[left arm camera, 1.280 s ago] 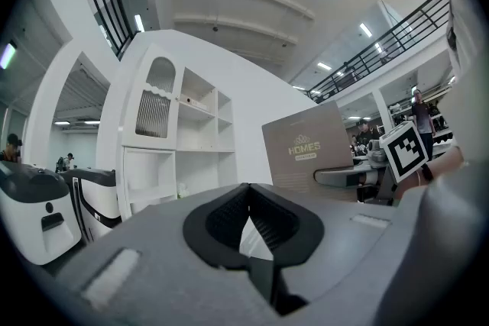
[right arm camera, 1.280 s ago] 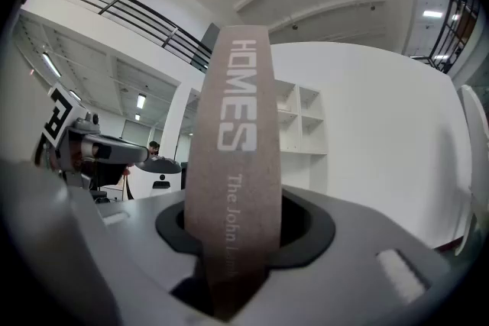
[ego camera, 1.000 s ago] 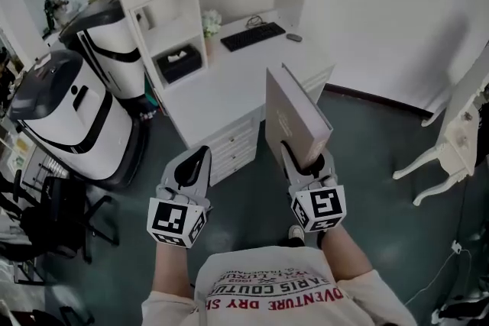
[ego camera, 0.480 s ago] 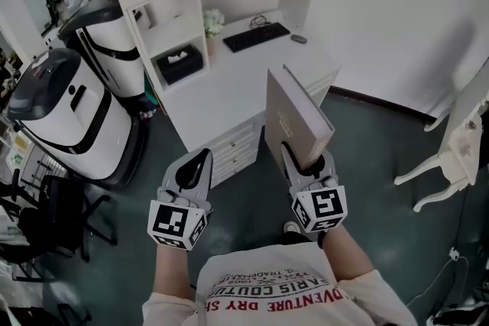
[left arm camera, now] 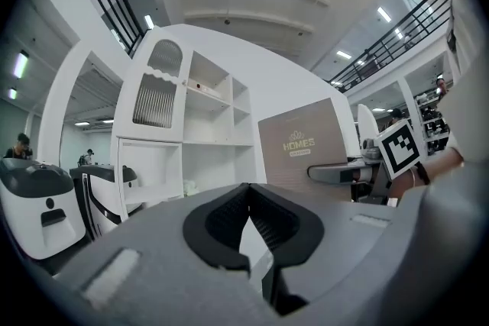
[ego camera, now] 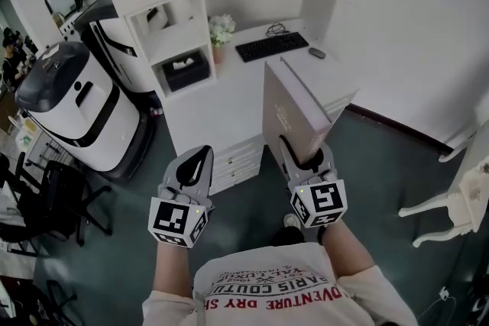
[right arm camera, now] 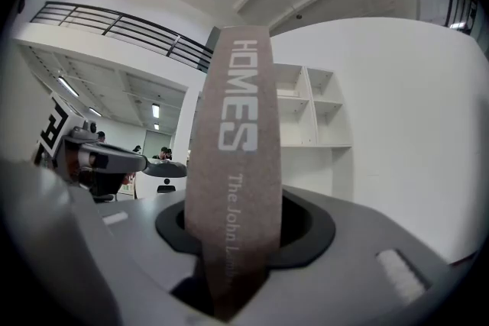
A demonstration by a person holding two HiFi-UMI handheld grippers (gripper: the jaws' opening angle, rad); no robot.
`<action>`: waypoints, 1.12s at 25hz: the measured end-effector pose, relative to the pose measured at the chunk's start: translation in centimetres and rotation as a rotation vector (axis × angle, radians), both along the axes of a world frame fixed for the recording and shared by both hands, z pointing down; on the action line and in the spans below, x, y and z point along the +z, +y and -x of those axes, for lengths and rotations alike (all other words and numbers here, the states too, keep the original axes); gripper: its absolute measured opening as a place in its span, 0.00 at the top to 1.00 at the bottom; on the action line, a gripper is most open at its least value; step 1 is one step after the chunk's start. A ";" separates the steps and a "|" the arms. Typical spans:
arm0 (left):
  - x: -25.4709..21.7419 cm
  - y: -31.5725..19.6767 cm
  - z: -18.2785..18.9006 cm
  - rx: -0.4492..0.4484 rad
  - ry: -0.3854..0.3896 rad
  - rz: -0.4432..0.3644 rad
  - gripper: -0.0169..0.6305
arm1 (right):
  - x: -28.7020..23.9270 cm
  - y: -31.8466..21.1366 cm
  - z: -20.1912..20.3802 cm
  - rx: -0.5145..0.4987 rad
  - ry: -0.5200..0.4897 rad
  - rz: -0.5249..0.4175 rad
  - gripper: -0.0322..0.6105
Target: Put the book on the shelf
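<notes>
two things have shifted in the head view over the last second: the desk (ego camera: 221, 99) and the shelf (ego camera: 263, 4) above it now fill more of the picture, and the strip of floor in front of the drawers has narrowed. i take it the person has stepped in. the book (ego camera: 299, 112) has not changed. it stands upright with its spine toward the person and its lower edge clamped in the right claw (ego camera: 306, 155), in the air over the desk's front edge and well short of the shelf. the left claw (ego camera: 191, 168) hangs beside it, apart from the book, jaws together on nothing.

left gripper view: the jaws meet at their tips with nothing between them. past them the book's cover (left arm camera: 306, 145) faces this way, the right claw (left arm camera: 336, 173) on its lower edge, and the shelf's open compartments (left arm camera: 218, 126) lie to its left.

right gripper view: the spine (right arm camera: 233, 164) rises straight from between the jaws, which press it on both sides. white compartments (right arm camera: 309, 114) show behind it to the right.

so the carry looks nearly over and the grip steady. what remains, i judge, is lifting the book and reaching over the desk into a compartment; which one, i cannot tell.
</notes>
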State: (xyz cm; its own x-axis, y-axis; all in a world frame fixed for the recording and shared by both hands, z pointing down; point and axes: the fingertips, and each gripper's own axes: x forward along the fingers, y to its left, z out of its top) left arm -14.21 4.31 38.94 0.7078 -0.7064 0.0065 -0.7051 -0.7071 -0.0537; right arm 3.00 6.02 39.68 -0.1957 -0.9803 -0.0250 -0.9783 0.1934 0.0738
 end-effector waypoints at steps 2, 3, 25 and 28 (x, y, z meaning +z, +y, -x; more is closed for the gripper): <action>0.0 -1.5 -2.3 -0.034 -0.001 0.009 0.97 | 0.2 -2.0 -2.3 -0.035 -0.004 0.012 0.68; 0.0 -2.1 -3.4 -0.051 -0.002 0.014 0.97 | 0.3 -2.9 -3.4 -0.050 -0.007 0.019 0.68; -2.1 -13.2 -17.8 -0.314 -0.017 -0.028 0.97 | -3.8 -20.4 -13.7 -0.382 0.052 -0.034 0.68; -3.0 -15.1 -16.4 -0.340 -0.008 -0.048 0.97 | -5.5 -23.0 -12.6 -0.395 0.059 -0.058 0.68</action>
